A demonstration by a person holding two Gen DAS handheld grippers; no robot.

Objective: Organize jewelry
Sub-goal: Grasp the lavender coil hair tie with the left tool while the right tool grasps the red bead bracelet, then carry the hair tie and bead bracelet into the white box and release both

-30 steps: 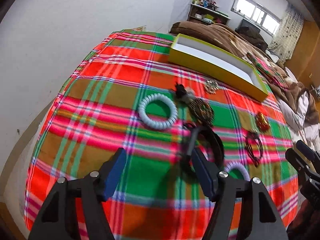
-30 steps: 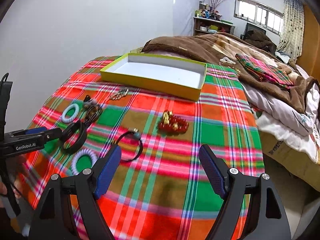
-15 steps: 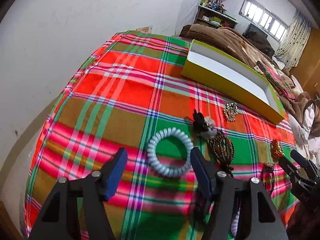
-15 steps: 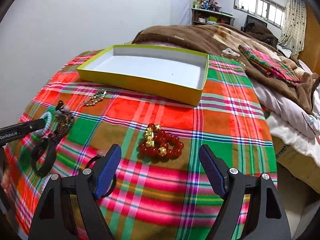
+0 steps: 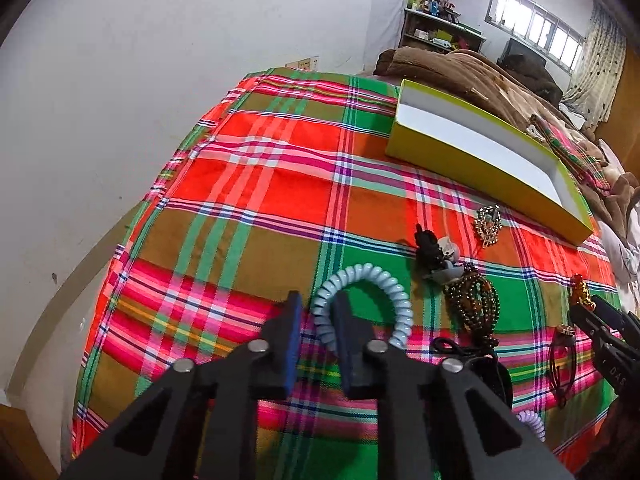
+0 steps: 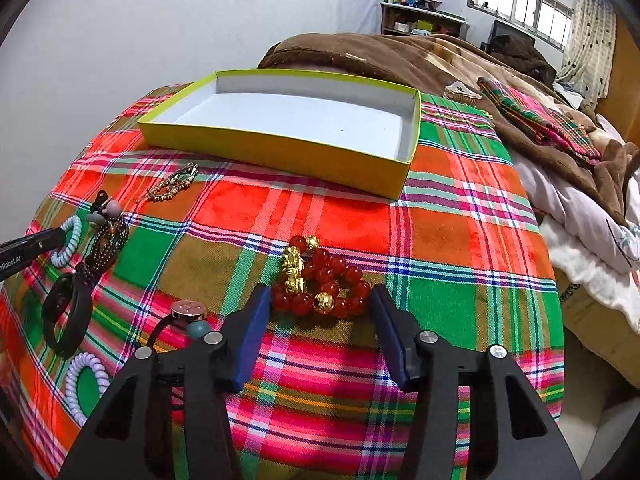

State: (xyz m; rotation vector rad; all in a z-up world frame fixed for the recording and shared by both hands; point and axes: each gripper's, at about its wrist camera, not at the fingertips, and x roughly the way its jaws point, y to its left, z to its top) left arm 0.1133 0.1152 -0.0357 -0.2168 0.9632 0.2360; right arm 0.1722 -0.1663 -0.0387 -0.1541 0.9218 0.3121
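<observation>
Brown blanket [image 6: 460, 64] beyond plaid cloth [image 6: 460, 216]; shelf [image 6: 420, 16] behind.

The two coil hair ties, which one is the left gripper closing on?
The pale blue coil tie: the left gripper has a finger on each side of its band. The lilac coil tie lies apart, nearer the person.

White lettering "nRobot.AI", cut off by the frame edge, is read on the black side of the left gripper [image 6: 30, 246] in the right wrist view. In the left wrist view, white letters that seem to be "DAS" are made out on the right gripper [image 5: 612, 344]; they are too small for certainty.
</observation>
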